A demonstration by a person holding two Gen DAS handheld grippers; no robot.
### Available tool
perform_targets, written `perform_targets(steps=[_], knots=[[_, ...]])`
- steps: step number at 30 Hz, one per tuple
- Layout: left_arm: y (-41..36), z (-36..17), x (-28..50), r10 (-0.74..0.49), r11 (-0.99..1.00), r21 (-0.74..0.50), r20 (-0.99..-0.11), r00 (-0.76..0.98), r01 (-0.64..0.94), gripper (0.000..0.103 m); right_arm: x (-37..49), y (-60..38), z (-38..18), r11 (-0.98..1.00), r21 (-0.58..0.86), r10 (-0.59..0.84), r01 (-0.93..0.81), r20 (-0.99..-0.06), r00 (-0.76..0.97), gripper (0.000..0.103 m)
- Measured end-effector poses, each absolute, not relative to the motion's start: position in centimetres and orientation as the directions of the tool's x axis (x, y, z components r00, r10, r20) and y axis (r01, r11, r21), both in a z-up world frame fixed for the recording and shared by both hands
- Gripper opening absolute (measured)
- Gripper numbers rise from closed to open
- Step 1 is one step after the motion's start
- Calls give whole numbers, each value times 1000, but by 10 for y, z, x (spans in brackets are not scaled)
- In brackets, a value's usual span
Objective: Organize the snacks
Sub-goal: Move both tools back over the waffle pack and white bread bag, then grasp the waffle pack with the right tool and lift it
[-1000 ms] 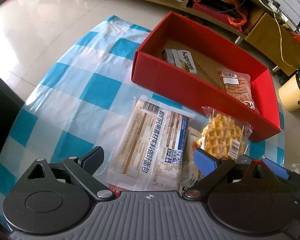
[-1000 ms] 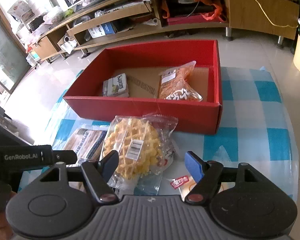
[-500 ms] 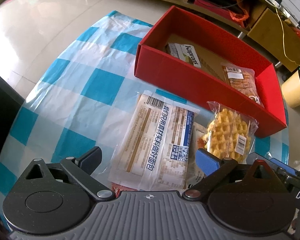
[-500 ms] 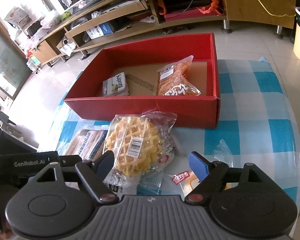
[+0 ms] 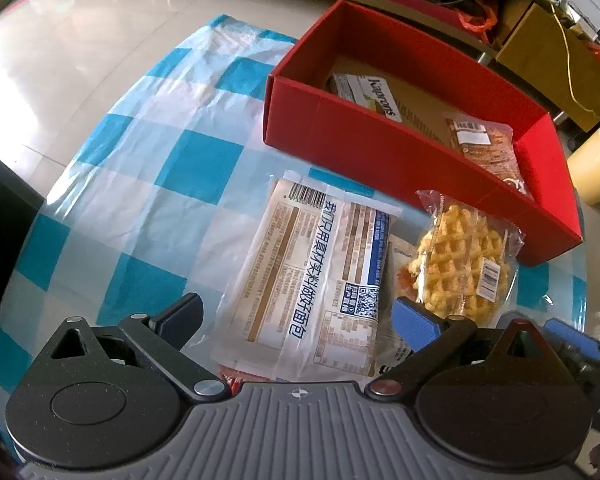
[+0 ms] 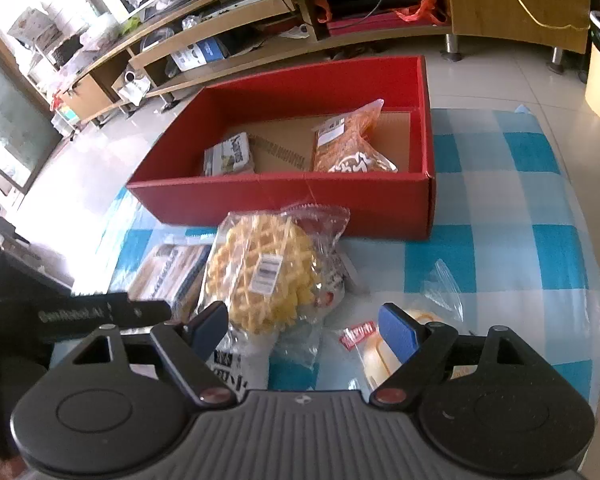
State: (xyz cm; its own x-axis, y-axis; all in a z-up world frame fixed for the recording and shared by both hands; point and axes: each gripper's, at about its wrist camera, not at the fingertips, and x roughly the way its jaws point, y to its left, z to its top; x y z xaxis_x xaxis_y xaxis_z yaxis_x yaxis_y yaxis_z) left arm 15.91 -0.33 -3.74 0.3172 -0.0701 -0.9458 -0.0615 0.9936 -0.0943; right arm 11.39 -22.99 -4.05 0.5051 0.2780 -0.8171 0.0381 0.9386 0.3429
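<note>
A table under a blue-and-white checked cloth [image 5: 148, 184] carried a long red box [image 5: 364, 148] at its far side, already holding a Kaprons packet [image 5: 374, 94] toward one end and an orange snack bag [image 6: 350, 148] toward the other, with bare cardboard floor between them. On the cloth just in front of the box's near wall lay the goods not yet sorted: a flat white bread packet [image 5: 320, 280] printed with blue lettering, its long axis running from the left gripper [image 5: 298, 318] toward the box, and beside it a clear bag of waffles [image 6: 266, 272], partly overlapping other wrappers. The left gripper pointed steeply down with its jaws spread wide and empty; their spread had just been widening, with the near end of the bread packet between them and neither pad pressing on it. The right gripper [image 6: 304, 330] was likewise unclenched, its jaws having just been opening, with the near edge of the waffle bag between them but not squeezed. A small round bun in a clear wrapper [image 6: 416, 332] sat partly behind the right gripper's blue finger pad [image 6: 396, 332]. By this layout each hand looked lined up on its own packet, the bread nearer the left and the waffles nearer the right, with the box straight ahead of both.
</note>
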Motion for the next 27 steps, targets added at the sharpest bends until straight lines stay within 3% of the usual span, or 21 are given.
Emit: perform_targets(steps=[21,27], knots=[[0,-52,180,15,996,-14,-950,312,-89,102,161,-208,-63,923,384,324,32,-818,475,80],[8,-53,181,7,993,-29,-953,304,-113,101,166,-204,-66,928,372,314,29,-821,477,87]])
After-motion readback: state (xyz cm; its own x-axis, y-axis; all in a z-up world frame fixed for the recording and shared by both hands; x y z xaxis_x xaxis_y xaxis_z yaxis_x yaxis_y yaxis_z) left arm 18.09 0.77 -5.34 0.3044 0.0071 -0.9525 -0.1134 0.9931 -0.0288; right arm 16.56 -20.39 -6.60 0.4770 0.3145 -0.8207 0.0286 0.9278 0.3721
